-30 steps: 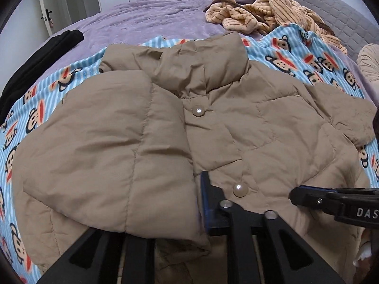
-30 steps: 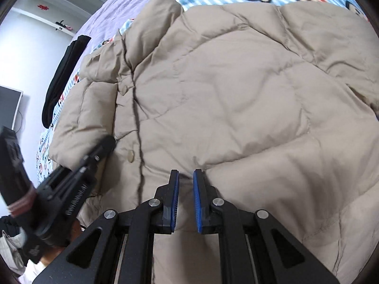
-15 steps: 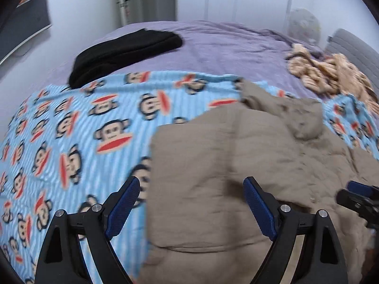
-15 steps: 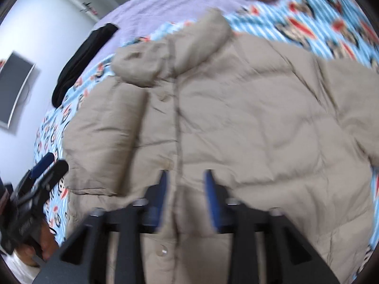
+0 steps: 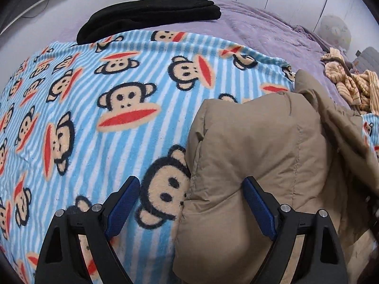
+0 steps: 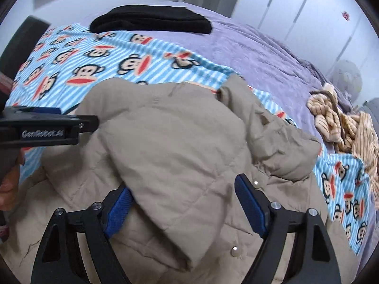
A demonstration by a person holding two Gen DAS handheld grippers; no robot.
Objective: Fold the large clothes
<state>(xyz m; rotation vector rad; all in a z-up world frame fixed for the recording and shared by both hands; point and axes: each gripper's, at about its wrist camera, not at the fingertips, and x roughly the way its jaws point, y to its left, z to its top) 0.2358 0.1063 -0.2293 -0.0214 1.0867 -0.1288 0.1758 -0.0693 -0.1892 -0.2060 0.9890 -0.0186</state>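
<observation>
Left-wrist view: the tan puffer jacket [image 5: 272,156] lies on the blue striped monkey-print blanket [image 5: 99,108], filling the frame from about 2 o'clock down to 5 o'clock, its sleeve folded in over the body. The left gripper [image 5: 191,203] hangs over the jacket's left edge with its jaws wide apart; they have just been opening, one blue pad over the blanket, the other over the fabric, nothing pinched.

Right-wrist view: the same jacket spreads across the centre, collar [image 6: 239,94] toward 1 o'clock and snap buttons [image 6: 234,248] at 5 o'clock. The right gripper [image 6: 182,206] has its jaws apart astride the folded sleeve; they have just been closing in, and I cannot tell whether the pads touch the cloth.

Farther out, a folded black garment [image 5: 149,14] sits at 12 o'clock on the purple bedspread [image 5: 265,35]. A heap of tan striped clothes [image 6: 343,123] lies at 3 o'clock.
</observation>
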